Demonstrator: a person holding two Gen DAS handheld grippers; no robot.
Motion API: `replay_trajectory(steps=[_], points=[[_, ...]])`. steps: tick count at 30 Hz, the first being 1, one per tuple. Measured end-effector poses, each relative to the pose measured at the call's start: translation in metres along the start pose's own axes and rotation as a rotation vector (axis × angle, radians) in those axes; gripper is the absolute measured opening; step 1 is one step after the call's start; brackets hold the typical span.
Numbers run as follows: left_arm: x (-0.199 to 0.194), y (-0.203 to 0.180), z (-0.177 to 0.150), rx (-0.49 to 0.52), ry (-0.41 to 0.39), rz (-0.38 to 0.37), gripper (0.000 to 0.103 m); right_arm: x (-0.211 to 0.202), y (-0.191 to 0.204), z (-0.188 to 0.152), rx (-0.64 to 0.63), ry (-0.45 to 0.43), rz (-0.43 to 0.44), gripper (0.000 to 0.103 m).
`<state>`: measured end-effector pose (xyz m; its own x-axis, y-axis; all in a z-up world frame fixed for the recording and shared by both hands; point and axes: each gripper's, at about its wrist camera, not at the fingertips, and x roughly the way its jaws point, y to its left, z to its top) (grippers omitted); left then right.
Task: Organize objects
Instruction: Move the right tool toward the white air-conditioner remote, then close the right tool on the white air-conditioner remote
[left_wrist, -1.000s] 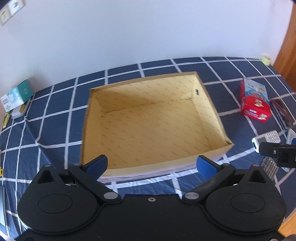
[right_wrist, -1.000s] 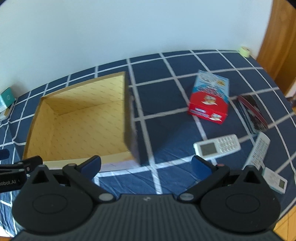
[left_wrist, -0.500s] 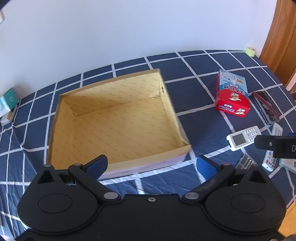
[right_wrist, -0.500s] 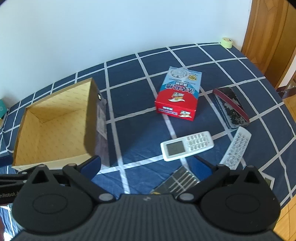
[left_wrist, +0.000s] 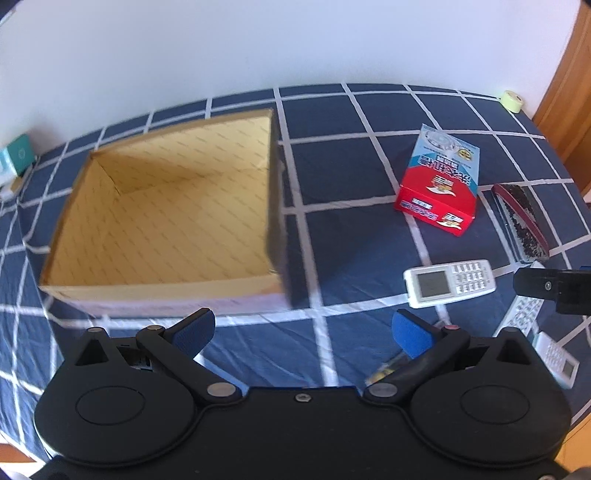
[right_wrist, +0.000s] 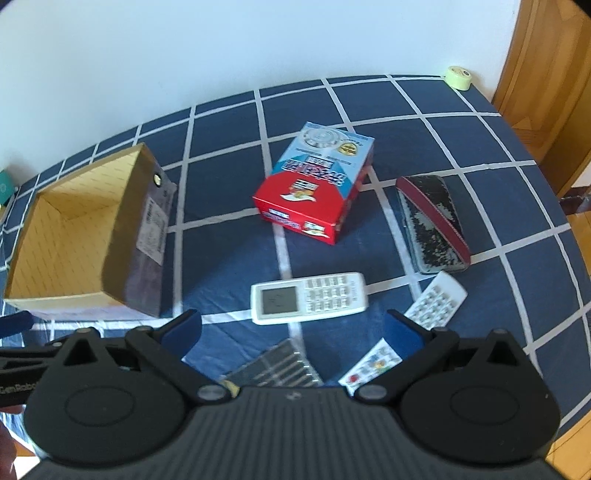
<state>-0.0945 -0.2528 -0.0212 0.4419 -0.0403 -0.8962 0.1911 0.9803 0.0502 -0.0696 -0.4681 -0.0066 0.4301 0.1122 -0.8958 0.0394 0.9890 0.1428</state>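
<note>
An empty open cardboard box (left_wrist: 162, 221) sits on the blue checked cloth, left of a red and blue carton (left_wrist: 439, 184). In the right wrist view the box (right_wrist: 74, 236), the carton (right_wrist: 314, 184), a white remote (right_wrist: 310, 297), a second white remote (right_wrist: 436, 301), a dark case with a red band (right_wrist: 432, 221), a dark flat pack (right_wrist: 277, 369) and a small card (right_wrist: 369, 367) lie spread out. My left gripper (left_wrist: 303, 332) is open and empty in front of the box. My right gripper (right_wrist: 291, 330) is open and empty just above the white remote.
A roll of pale green tape (right_wrist: 458, 77) sits at the far right corner by a wooden door (right_wrist: 546, 92). A teal box (left_wrist: 18, 157) lies at the far left by the wall. The cloth's near right edge drops to a wooden floor (right_wrist: 576, 435).
Both grippers have swung to the right. The box has slid left in both views and the carton, remotes and case have come toward the centre. Both stay open.
</note>
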Motion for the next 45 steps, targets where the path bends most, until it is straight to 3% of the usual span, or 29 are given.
replay_trajectory(steps=[9,21,35,45], points=[[0.017,-0.043,-0.007,-0.065,0.032,0.016,0.103,0.019,-0.043,0.01,-0.06,0.047,0.036,0.103],[0.057,-0.073,0.011,-0.077,0.106,0.023,0.103,0.059,-0.061,0.037,-0.087,0.131,0.106,0.103],[0.138,-0.094,0.029,-0.067,0.312,-0.057,0.103,0.143,-0.077,0.056,-0.025,0.313,0.185,0.1],[0.166,-0.112,0.028,-0.036,0.368,-0.124,0.103,0.176,-0.077,0.054,-0.022,0.401,0.2,0.086]])
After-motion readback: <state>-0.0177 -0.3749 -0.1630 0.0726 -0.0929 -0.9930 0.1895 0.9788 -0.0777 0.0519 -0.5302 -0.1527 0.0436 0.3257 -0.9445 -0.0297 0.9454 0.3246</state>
